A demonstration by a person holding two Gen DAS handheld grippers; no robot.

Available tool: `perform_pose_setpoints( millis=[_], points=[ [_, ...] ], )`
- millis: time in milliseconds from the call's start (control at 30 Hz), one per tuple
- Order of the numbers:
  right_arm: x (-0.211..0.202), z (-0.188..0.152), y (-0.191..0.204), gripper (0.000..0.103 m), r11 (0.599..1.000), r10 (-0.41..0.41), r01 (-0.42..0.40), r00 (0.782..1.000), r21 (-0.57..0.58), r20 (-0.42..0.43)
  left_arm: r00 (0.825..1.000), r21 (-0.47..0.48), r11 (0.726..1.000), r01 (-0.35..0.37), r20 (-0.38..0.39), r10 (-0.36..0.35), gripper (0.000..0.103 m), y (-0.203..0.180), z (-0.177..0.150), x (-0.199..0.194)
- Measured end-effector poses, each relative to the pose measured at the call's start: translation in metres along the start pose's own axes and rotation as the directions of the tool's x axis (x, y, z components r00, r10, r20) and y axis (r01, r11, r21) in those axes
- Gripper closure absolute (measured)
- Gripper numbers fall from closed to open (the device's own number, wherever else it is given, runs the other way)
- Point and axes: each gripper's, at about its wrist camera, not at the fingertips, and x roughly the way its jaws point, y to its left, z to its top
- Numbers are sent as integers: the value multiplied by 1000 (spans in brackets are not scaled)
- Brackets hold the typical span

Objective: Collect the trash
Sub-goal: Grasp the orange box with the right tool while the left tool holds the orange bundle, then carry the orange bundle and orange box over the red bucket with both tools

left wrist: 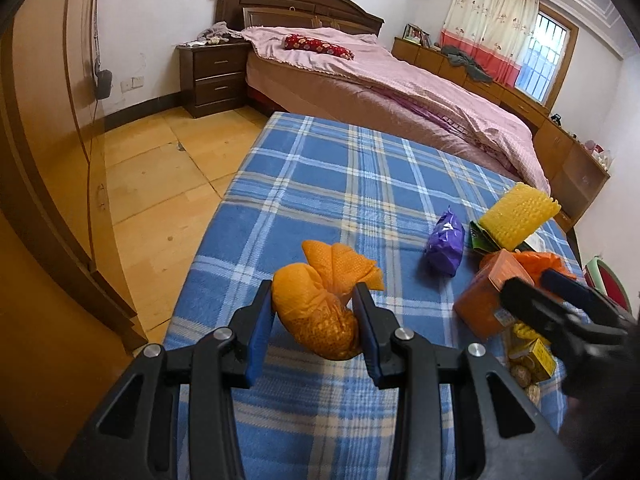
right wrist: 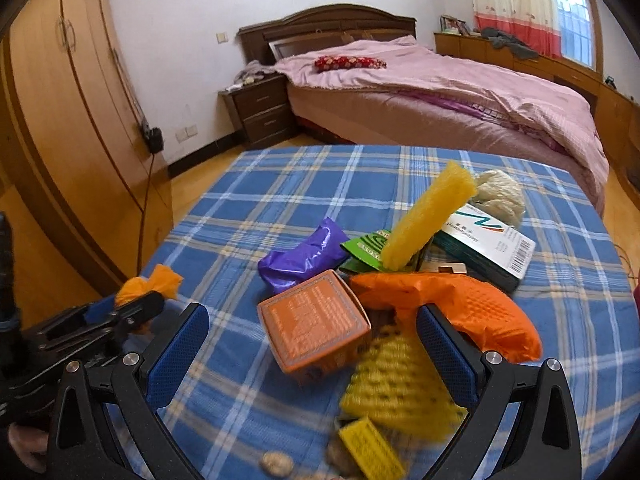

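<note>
My left gripper [left wrist: 314, 292] is shut on a knotted orange bag [left wrist: 320, 300] and holds it just above the blue plaid cloth [left wrist: 320, 168]; the same bag [right wrist: 150, 282] shows at the left of the right wrist view. My right gripper [right wrist: 312, 324] stands open over a pile of trash. An orange box [right wrist: 316, 322] lies between its fingers without touching the pads. Around the box are a purple wrapper [right wrist: 300, 258], a yellow foam sleeve [right wrist: 428, 214], an orange bag [right wrist: 460, 304], yellow foam netting [right wrist: 396, 384], a small yellow box [right wrist: 370, 452] and a white-and-green carton [right wrist: 488, 240].
The plaid-covered surface drops off to a wooden floor [left wrist: 160, 168] on the left. A bed with a pink cover [left wrist: 380, 80] lies beyond it, with a dark nightstand [left wrist: 216, 76] beside it. A wardrobe [right wrist: 60, 120] fills the left side. A pale crumpled ball [right wrist: 500, 196] lies behind the carton.
</note>
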Motion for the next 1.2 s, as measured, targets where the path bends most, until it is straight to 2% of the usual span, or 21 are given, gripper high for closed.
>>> perform_pose_setpoints(
  millis=[133,233,300,367,533,867,1200],
  points=[
    [8,-2,0,0,1000,-24,24,1000,-16,-5,1000,10,1000,18,-7,-18,63,-5,0,4],
    [8,-5,5,6,998,-33,33,999,-46,-6,1000,15,999,30,-8,-30,63,-8,0,5],
    [10,-7,9,18,997,-35,34,999,-69,-15,999,13,999,31,-7,-31,63,-8,0,5],
    [15,-9,11,40,997,-28,25,999,-77,-44,1000,11,1000,29,-5,-29,63,-9,0,4],
    [9,-11,9,41,998,5,-8,999,-64,-43,1000,-4,1000,21,12,-21,63,-7,-2,-5],
    [-42,-12,8,41,998,62,-61,998,-18,32,998,12,999,43,48,-44,63,-19,-6,-36],
    [-99,-20,-19,41,997,45,-52,994,65,103,993,53,994,91,73,-95,63,-47,-9,-68]
  ],
)
